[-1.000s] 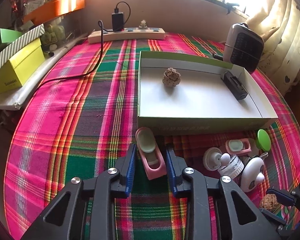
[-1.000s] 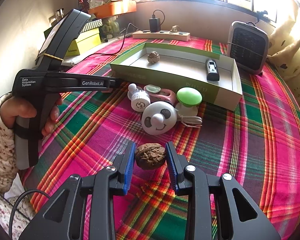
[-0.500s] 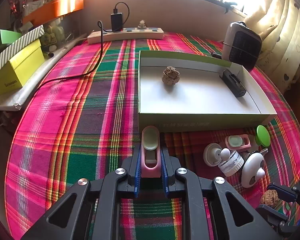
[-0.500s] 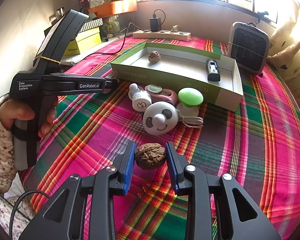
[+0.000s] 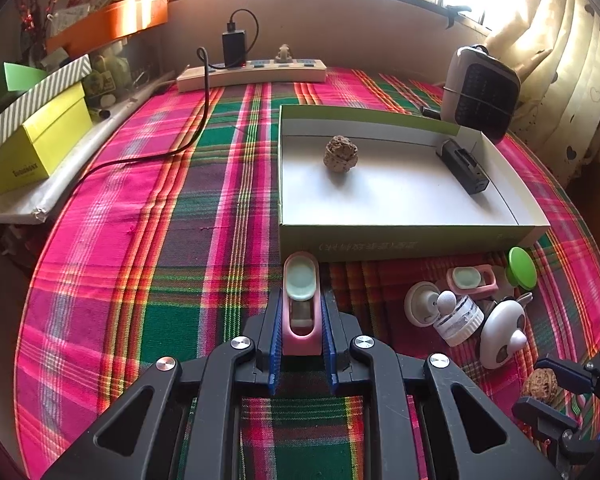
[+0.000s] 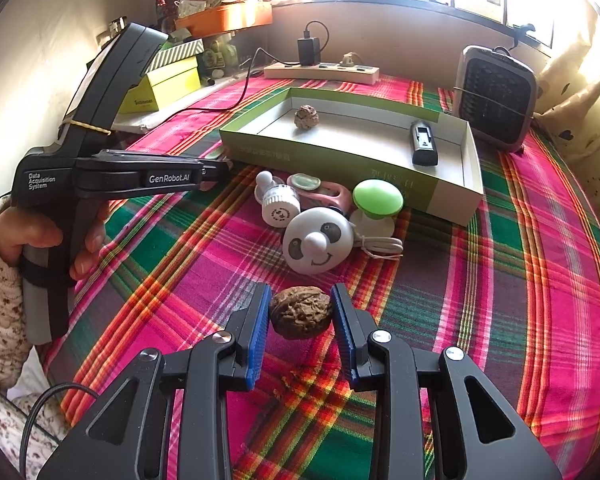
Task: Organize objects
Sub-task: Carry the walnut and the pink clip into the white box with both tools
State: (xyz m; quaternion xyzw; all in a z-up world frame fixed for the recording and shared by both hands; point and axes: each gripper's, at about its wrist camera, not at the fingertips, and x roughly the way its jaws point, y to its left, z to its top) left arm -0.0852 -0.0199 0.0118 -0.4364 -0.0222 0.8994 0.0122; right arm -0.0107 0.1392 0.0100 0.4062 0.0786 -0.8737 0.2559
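Observation:
My left gripper point(image 5: 300, 300) is shut on a pink clip with a pale green pad point(image 5: 300, 276), which lies lengthwise between the blue pads just in front of the green box's near wall point(image 5: 400, 238). My right gripper point(image 6: 301, 304) is shut on a brown walnut point(image 6: 301, 312), low over the plaid cloth; the left wrist view shows that walnut point(image 5: 540, 386) at the lower right. Inside the box lie another walnut point(image 5: 340, 153) and a black device point(image 5: 462, 166).
Between the grippers sit a second pink clip point(image 5: 470, 280), a green mushroom-shaped cap point(image 5: 522, 268), a white panda-faced fan point(image 6: 318, 244) and a white ribbed cap point(image 6: 278, 206). A heater point(image 5: 480, 96), a power strip point(image 5: 252, 74) with its cable and a yellow box point(image 5: 36, 148) line the edges.
The left gripper's fingers have closed onto the pink clip, which turned from slanted to straight between them. The right gripper and its walnut have not moved.

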